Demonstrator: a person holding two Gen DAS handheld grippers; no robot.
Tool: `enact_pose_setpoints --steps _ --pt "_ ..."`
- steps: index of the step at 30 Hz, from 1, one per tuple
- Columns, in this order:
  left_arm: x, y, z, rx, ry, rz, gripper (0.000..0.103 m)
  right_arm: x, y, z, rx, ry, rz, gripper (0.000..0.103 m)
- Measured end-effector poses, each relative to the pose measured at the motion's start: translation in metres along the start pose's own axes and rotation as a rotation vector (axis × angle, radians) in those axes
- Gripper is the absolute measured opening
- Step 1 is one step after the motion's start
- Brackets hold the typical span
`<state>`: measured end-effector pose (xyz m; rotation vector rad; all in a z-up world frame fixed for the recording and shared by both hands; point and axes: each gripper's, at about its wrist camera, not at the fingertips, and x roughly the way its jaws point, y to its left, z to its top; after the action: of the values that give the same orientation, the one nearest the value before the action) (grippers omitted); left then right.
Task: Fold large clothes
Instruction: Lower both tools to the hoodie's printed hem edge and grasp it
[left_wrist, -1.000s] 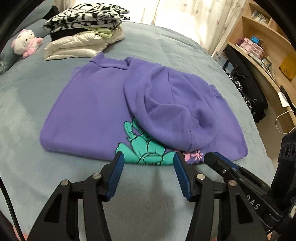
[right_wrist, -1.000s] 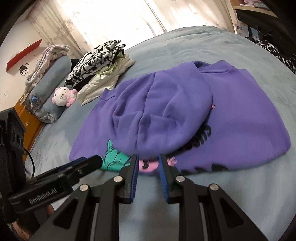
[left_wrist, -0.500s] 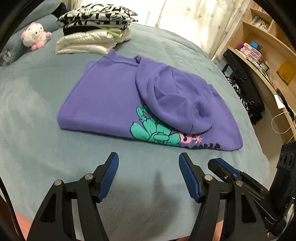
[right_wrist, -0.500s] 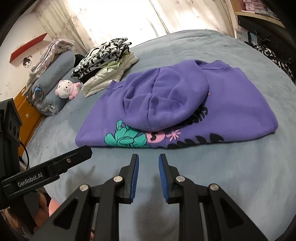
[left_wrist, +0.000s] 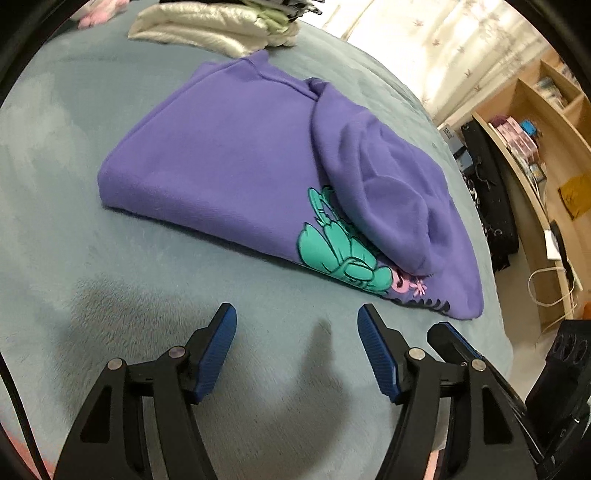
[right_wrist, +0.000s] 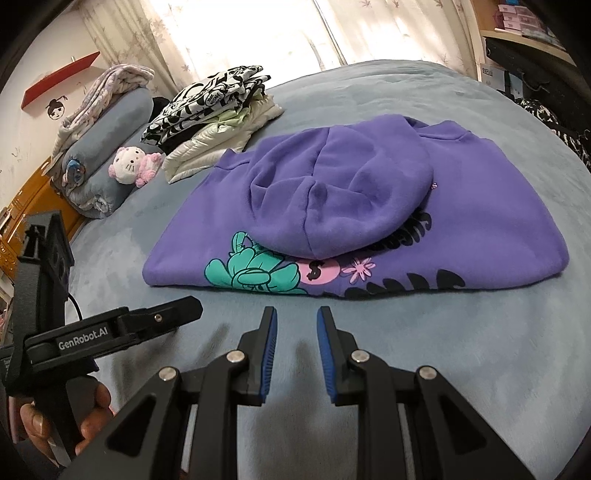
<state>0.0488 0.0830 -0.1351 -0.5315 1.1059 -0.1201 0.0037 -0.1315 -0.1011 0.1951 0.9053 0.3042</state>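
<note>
Two grippers hang over the near part of a grey-blue bed (right_wrist: 480, 350), both clear of the cloth; the left gripper (left_wrist: 297, 332) stands with its blue pads wide apart and only bare bedcover between them, while the right gripper (right_wrist: 296, 332) has its pads drawn near each other with a narrow gap left, and nothing is caught in that gap either. The purple hoodie (right_wrist: 480, 214) lies folded into a rough rectangle in the middle of the bed, just beyond both sets of fingertips; its hood (right_wrist: 332, 192) is laid flat on top, and it partly covers a printed design (right_wrist: 255, 273) of teal, pink and black along the near edge. In the right wrist view the left gripper's body shows at the lower left, held in a hand (right_wrist: 88, 424) whose fingers wrap the handle; in the left wrist view the right gripper's tip shows at the lower right. Behind the hoodie, near its far left corner, sits a pile of folded clothes (right_wrist: 214, 114), a black-and-white patterned piece on top of pale ones; left of that a small plush toy (right_wrist: 133, 166) leans against a rolled grey blanket (right_wrist: 107, 147). A curtain (right_wrist: 240, 33) lit from outside hangs past the bed, and wooden shelves (left_wrist: 535, 122) stand along the right side.
</note>
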Motion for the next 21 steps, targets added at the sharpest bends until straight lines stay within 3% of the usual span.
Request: enact_pose_setpoints --steps 10,21 --pt "0.021 0.017 0.019 -0.053 -0.056 -0.057 0.067 0.021 0.003 0.009 -0.004 0.012 0.012 0.022" --pt "0.054 0.026 0.062 -0.098 -0.135 -0.086 0.067 0.030 0.008 0.022 -0.039 -0.005 0.020 0.022"
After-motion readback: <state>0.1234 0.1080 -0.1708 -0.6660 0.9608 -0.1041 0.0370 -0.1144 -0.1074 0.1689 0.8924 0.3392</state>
